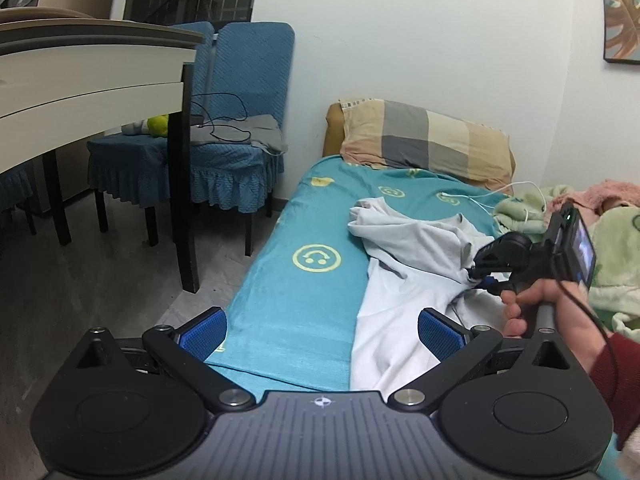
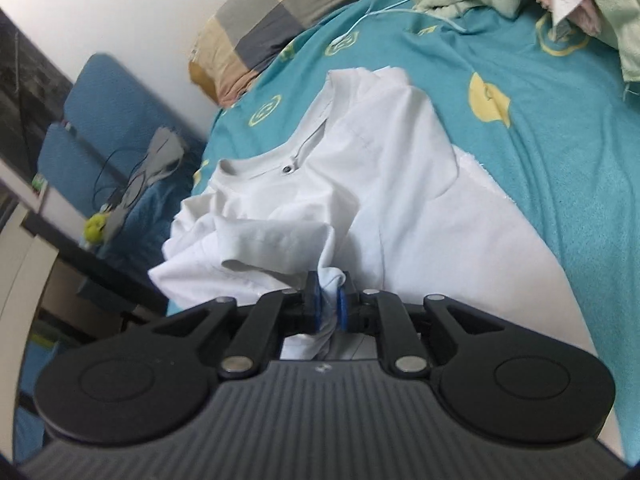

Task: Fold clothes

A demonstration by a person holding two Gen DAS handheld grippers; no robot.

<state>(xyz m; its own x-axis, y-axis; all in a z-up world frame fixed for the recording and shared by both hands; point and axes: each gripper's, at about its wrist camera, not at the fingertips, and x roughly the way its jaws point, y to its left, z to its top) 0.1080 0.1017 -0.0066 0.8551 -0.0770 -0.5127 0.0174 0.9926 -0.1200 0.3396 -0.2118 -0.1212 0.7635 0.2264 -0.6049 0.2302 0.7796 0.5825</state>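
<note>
Far left in the left wrist view: a white table point(image 1: 92, 92) on dark legs, over a grey floor. Just beyond it stand two chairs in blue covers point(image 1: 240, 120); a grey cloth point(image 1: 240, 132) and a black cable lie on the seat, with a yellow-green toy point(image 1: 158, 125) beside them.

Next comes the bed, under a teal sheet point(image 1: 288, 300) printed with yellow smiley rings. A checked pillow point(image 1: 424, 140) sits at the head, against the wall.

Your left gripper point(image 1: 322, 332) hangs over the near edge of the bed with its blue pads spread wide and nothing between them. One pad is over the sheet, the other over the hem side of the white T-shirt point(image 1: 400, 280).

The shirt lies mid-bed, collar toward the pillow, body running down toward you. In the right wrist view its left sleeve and shoulder are bunched and lifted into a heap, while the rest lies fairly flat.

Your right gripper point(image 2: 329, 306) is pressed together on a gathered pinch of that white fabric; cloth shows between the blue pads and trails below them. In the left wrist view, your right hand point(image 1: 532, 304), in a dark red sleeve, grips its handle at the shirt's right side.

Far right: crumpled green and pink blankets point(image 1: 580, 216), a thin white cord point(image 1: 516, 186) trailing across the sheet, and a framed leaf picture point(image 1: 622, 12) on the wall.
</note>
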